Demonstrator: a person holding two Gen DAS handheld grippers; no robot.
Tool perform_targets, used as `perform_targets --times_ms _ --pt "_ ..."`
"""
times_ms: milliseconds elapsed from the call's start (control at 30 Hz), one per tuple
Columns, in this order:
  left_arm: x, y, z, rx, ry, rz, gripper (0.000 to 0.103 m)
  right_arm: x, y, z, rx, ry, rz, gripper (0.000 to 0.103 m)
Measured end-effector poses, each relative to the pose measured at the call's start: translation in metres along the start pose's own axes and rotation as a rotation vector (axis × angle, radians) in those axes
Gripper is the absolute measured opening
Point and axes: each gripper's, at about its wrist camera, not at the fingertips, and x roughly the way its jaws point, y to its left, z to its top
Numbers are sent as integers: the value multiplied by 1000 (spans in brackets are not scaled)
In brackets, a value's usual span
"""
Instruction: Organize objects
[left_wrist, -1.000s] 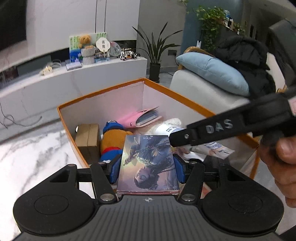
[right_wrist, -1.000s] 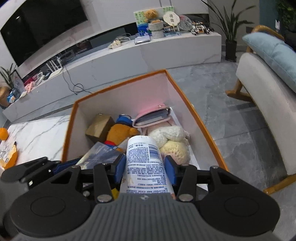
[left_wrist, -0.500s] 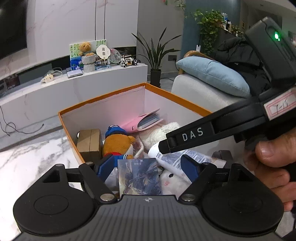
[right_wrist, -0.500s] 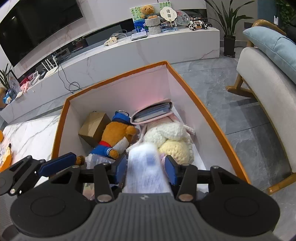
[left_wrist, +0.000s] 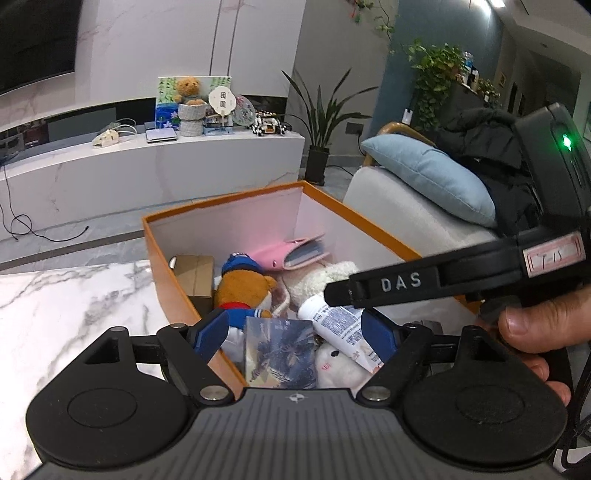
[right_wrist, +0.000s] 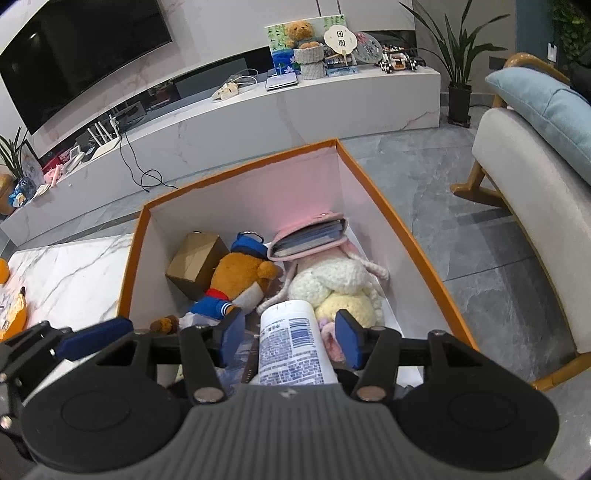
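marble runs everywhere in this living room, from the long tv ledge at the back to the white veined worktop (left_wrist: 66, 295) that carries an orange box (right_wrist: 413, 251) at its edge, with a pale armchair and blue cushion off to the right. both pairs of tongs hang over the near end of the box. the left tongs (left_wrist: 293, 334) are spread wide with nothing between the blue pads; the illustrated card (left_wrist: 280, 352) lies loose below them on the pile in the box. the right tongs (right_wrist: 290, 334) are spread too, and the white tube (right_wrist: 291, 343) lies in the gap, but i can see daylight on both sides of it, so it looks let go rather than pinched, resting across the soft toys. already in the box are a brown bear (right_wrist: 240, 277) in a blue cap, a knitted cream doll (right_wrist: 332, 280), a pink wallet (right_wrist: 310, 240) against the far wall, a small cardboard carton (right_wrist: 195, 264) and a little white plush (left_wrist: 340, 365). to my eye the dropping-in step for these two items is about done. the next move, i'd guess, calls for lifting both tongs straight up and clear of the rim without snagging the tube or card, then swinging out to the worktop for whatever is left; something orange (right_wrist: 13, 314) sits at its far left edge, though i can't tell what it is.
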Motion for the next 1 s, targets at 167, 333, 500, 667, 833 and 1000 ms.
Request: perform_targets --times_ms 167,333,500,667,833,1000 --pt "-7 4 -1 -4 -2 12 94 -4 4 0 -19 -7 -8 58" --pt "-11 5 -1 2 -6 14 94 -9 11 2 -30 -18 0 58" --pt "-20 12 -4 4 -4 20 94 -8 19 1 -44 -14 2 58" --pt "-30 20 -4 -9 -13 27 94 -9 27 0 -55 -20 1 61" --pt "-40 29 -5 -23 -25 39 94 -12 41 1 -73 -30 -1 64" --pt "-48 34 -5 -16 -22 68 94 -22 62 0 -112 -83 -45 81"
